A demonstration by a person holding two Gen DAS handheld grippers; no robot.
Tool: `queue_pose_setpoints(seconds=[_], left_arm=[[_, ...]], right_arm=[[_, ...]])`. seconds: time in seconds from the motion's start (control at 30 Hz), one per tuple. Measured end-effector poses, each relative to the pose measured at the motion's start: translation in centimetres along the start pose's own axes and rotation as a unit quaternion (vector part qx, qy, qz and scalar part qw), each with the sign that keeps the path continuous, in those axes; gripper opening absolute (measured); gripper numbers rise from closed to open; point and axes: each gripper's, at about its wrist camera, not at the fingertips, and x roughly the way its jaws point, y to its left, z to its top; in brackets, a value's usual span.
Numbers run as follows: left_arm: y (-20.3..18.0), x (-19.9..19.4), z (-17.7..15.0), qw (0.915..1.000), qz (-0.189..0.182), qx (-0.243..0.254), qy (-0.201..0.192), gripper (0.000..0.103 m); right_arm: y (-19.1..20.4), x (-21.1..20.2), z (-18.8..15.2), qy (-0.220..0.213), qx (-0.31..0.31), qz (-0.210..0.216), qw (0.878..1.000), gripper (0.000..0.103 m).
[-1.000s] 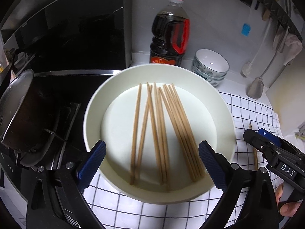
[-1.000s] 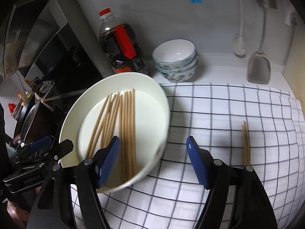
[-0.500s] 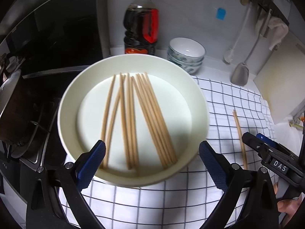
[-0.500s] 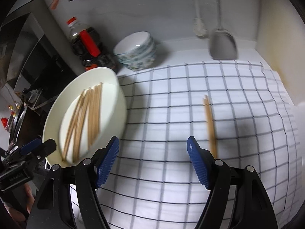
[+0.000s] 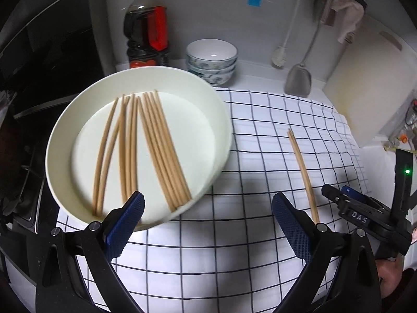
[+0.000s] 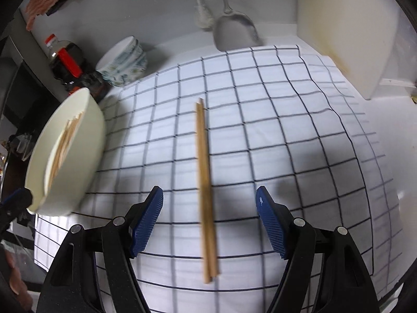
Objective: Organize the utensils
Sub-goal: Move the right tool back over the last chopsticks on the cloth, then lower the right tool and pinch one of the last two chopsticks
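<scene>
A large white plate (image 5: 78,120) holds several wooden chopsticks (image 5: 153,146) and sits at the left edge of a white checked cloth (image 5: 234,234). A pair of chopsticks (image 6: 204,182) lies on the cloth to its right; it also shows in the left wrist view (image 5: 303,169). My left gripper (image 5: 208,224) is open and empty, over the cloth just right of the plate's near rim. My right gripper (image 6: 209,224) is open and empty, with the near half of the pair lying between its fingers. The plate (image 6: 86,135) shows edge-on at the left of the right wrist view.
A dark sauce bottle (image 5: 146,28) and stacked bowls (image 5: 211,60) stand at the back. A spatula (image 5: 298,78) and a brush (image 5: 280,52) hang on the wall. A white cutting board (image 6: 346,26) leans at the right. A dark stove (image 5: 23,130) is at the left.
Both grippers have swung right, away from the plate. The pair of chopsticks on the cloth now lies centred between my right gripper's fingers. Both stay open.
</scene>
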Motion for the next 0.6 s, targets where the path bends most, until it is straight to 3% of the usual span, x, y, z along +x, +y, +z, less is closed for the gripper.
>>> queue_pose_setpoints(seconds=[0.6], left_arm=[[-3.6,1.4,-1.2,0.9999,-0.003,0.015,0.003,0.096]], right_arm=[[-1.3,2.3,-1.5,0.014,-0.056,-0.034,0.998,0.07]])
